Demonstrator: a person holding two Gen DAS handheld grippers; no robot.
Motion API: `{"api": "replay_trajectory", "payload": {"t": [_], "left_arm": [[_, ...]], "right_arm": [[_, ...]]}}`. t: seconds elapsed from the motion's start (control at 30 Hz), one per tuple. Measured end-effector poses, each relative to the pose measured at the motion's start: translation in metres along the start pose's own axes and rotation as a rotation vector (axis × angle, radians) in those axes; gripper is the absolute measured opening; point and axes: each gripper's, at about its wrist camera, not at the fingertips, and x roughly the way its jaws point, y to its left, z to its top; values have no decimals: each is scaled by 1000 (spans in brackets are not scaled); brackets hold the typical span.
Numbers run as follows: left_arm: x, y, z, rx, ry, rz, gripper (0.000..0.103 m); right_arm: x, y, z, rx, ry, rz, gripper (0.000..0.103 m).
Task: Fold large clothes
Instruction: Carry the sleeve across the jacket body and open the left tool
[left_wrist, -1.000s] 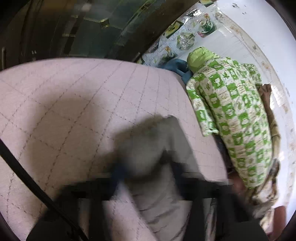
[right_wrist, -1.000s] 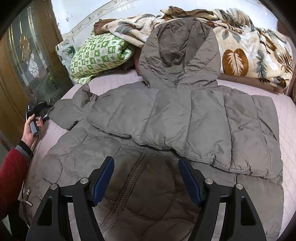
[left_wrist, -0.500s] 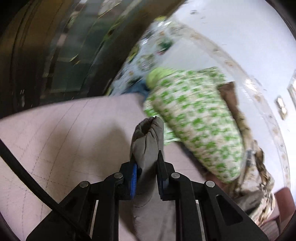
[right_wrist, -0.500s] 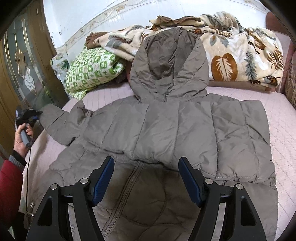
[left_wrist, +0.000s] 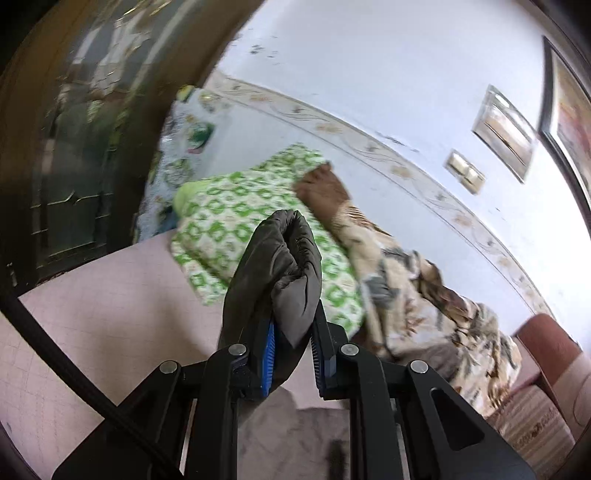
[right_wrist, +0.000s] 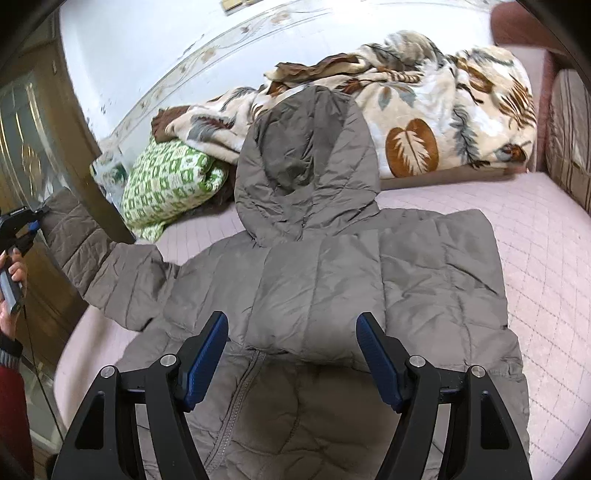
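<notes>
1. Left gripper (left_wrist: 291, 354): jaws pinched on the cuff end of the jacket's sleeve (left_wrist: 277, 273); the bunched cuff stands up between the blue pads (left_wrist: 269, 354), above the pink quilted bedspread (left_wrist: 110, 317).
2. In the right wrist view, the left hand (right_wrist: 13, 280) sits at the far left edge, fingers wrapped round the gripper handle, red cuffed forearm below it. The sleeve (right_wrist: 99, 266) stretches from there to the jacket's shoulder, lifted off the bed.
3. Right gripper (right_wrist: 293, 354): jaws spread wide, nothing between them, hovering over the jacket's lower front near the zipper (right_wrist: 240, 398).
4. Grey hooded puffer jacket (right_wrist: 325, 288): lies front-up on the bedspread, other sleeve folded across the chest, hood (right_wrist: 306, 162) resting up against the leaf-print blanket (right_wrist: 436, 110).
5. Green-and-white patterned pillow (right_wrist: 166, 181) lies left of the hood, beside the blanket.
</notes>
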Motion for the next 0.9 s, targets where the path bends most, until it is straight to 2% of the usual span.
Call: {"api": "replay_trajectory", "payload": {"t": [0.2, 0.43, 0.6, 0.9], "left_arm": [[-16, -65, -15, 60, 26, -57, 16], [-32, -151, -38, 144, 54, -142, 16], [-32, -205, -72, 201, 93, -178, 16], [-9, -268, -141, 256, 201, -212, 16]], "right_arm": [[-23, -11, 8, -9, -61, -30, 76], [-39, -36, 12, 55, -109, -10, 76], [-46, -51, 12, 80, -124, -3, 76], [-59, -84, 12, 151, -144, 20, 76]]}}
